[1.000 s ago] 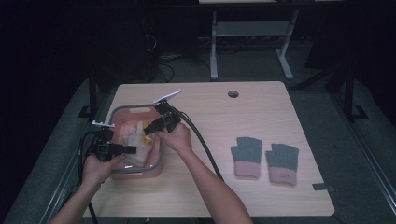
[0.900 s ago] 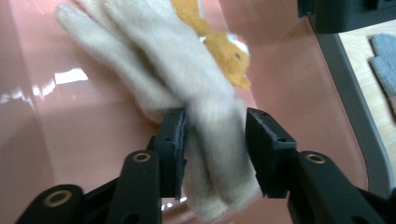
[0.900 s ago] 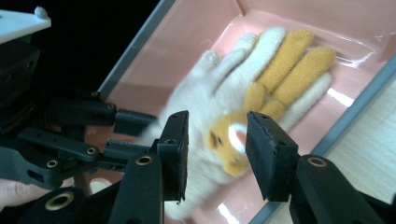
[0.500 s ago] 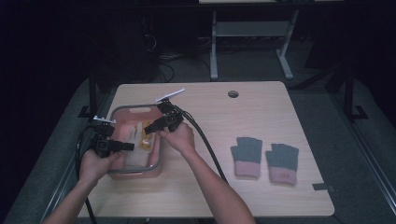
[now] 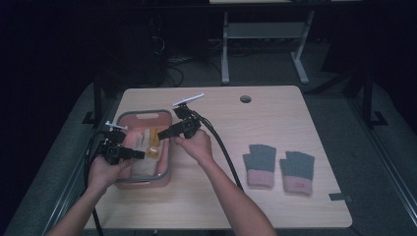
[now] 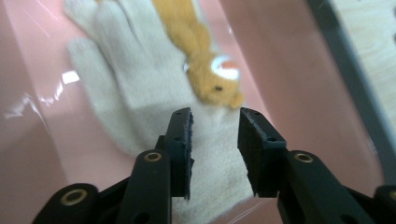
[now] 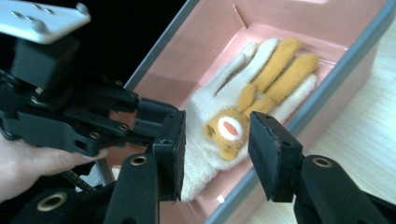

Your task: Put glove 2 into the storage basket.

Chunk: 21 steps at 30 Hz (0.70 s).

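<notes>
Left gripper view showed the left gripper (image 6: 215,135) with jaws parted narrowly, empty, just above the cream glove (image 6: 154,107) lying in the pink bin (image 6: 289,60). The right gripper (image 7: 217,140) hung wide open and empty over the bin's rim. The bin sat on a wooden table (image 5: 275,113) in a dark room. The high view added two grey gloves (image 5: 278,167), well apart from the bin.

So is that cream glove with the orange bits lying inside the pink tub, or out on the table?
Inside. The cream glove lies flat on the floor of the pink tub, within its grey rim.
</notes>
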### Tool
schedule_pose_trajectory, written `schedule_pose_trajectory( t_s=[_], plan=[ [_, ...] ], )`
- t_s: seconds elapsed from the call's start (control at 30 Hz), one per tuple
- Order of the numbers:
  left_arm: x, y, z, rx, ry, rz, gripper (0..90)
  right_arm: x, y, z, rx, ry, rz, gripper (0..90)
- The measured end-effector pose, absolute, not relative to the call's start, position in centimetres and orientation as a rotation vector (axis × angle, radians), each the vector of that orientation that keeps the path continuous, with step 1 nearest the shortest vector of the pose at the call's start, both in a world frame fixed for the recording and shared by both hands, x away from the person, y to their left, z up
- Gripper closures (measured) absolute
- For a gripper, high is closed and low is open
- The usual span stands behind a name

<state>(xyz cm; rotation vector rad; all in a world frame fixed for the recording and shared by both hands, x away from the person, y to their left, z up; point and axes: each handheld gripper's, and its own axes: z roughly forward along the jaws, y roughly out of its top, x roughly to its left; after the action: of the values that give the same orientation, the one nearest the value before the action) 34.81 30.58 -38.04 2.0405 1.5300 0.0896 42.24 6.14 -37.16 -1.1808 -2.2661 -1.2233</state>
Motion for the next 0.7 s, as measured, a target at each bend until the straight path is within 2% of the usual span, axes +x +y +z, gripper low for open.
schedule_pose_trajectory(
  t_s=[0.1,0.27,0.7],
  plan=[
    [34.8,30.3,-37.2,2.006,1.516,0.110,57.2,42.1,5.3,-36.6,-1.178,-2.260,-1.249,53.9],
    [34.9,29.6,-36.5,1.978,1.493,0.123,51.9,42.0,4.4,-36.0,-1.183,-2.266,-1.267,51.9],
    [34.6,27.0,-34.4,1.914,1.374,0.136,43.0,41.7,0.2,-34.1,-1.231,-2.261,-1.340,43.1]
  ],
)
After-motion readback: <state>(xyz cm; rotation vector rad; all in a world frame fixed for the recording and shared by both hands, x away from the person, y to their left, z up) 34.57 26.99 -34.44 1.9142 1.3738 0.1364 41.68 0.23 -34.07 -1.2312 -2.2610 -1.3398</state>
